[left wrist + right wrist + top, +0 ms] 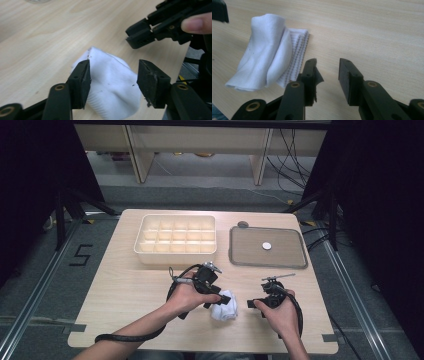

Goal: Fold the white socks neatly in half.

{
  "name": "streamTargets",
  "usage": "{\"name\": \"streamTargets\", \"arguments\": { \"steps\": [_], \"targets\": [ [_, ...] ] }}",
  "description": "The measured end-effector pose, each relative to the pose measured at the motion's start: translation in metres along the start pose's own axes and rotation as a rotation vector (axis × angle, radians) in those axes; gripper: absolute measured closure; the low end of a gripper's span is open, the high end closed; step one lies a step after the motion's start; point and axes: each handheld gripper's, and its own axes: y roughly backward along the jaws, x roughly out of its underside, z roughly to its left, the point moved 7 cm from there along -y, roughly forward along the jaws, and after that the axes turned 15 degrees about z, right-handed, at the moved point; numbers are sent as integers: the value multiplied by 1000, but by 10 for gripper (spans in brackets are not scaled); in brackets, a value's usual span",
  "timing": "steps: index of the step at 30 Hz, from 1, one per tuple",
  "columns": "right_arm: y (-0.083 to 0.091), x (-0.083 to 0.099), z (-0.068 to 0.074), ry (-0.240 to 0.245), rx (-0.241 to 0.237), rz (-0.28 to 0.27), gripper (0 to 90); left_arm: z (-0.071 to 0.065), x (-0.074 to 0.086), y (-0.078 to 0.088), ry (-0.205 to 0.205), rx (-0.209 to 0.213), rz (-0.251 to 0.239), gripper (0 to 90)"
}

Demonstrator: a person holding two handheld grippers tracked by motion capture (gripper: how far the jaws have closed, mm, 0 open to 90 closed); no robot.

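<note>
A rolled white sock [222, 306] lies on the table [125, 290]. Left gripper [113, 75] open astride it, apparently not touching; right gripper [327, 77] open, empty, at the sock's three o'clock.

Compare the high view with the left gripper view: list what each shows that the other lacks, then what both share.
High view: a cream plastic compartment box, a grey rectangular tray holding a small white disc, and both forearms.
Left gripper view: a close look at the left gripper, its jaws open on either side of the sock without pressing it, plus dark specks on the fabric.
Both: the rolled white sock, the light wooden table, and the right gripper.
</note>
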Motion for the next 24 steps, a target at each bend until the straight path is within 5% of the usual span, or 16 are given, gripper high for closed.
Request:
{"name": "streamTargets", "arguments": {
  "steps": [6,11,24],
  "targets": [
    [-2,2,-2,6,0,-8,657,26,5,-7,35,-35,51,361],
    [0,3,-2,-5,-9,-8,653,36,11,-17,89,-10,75,340],
    [-1,1,1,-6,-9,-23,647,28,14,-32,169,78,110,310]
  ]
}}
